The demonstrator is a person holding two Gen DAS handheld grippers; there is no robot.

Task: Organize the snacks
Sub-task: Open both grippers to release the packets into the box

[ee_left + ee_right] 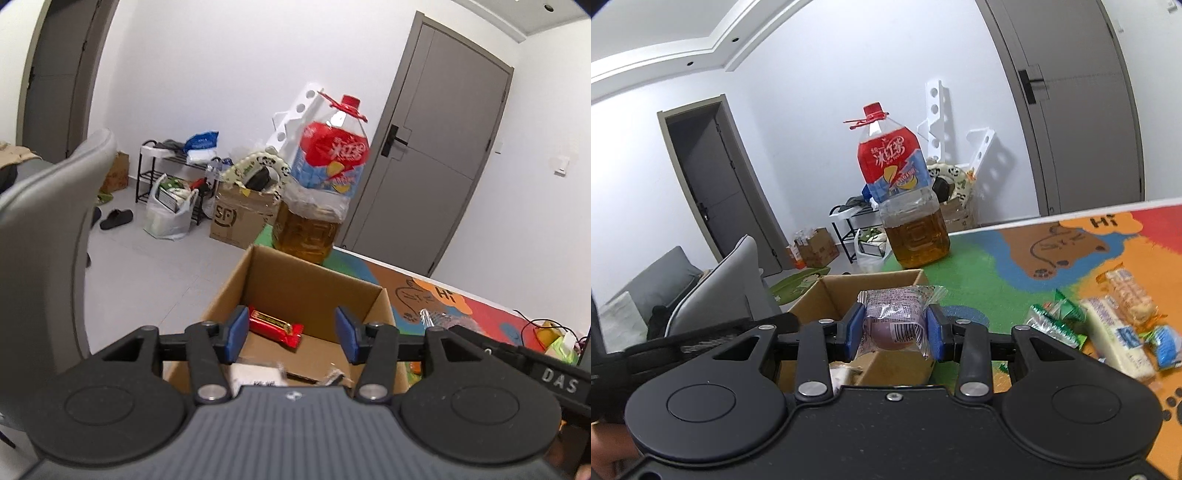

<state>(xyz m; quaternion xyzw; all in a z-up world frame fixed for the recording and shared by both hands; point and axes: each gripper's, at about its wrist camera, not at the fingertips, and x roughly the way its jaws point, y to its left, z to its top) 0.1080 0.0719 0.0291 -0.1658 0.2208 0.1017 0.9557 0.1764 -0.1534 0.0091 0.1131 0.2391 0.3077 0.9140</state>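
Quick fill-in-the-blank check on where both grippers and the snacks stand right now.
1. The right gripper is shut on a wrapped ____.
2. The left gripper hangs empty over the ____.
3. The red bar lies inside the ____.
4. Behind the box stands a bottle with a ____ cap.

Missing: egg; box; box; red

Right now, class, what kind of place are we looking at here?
Probably a lived-in home, maybe an apartment living room: a shoe rack with slippers beside it, grey interior doors, and a sofa.
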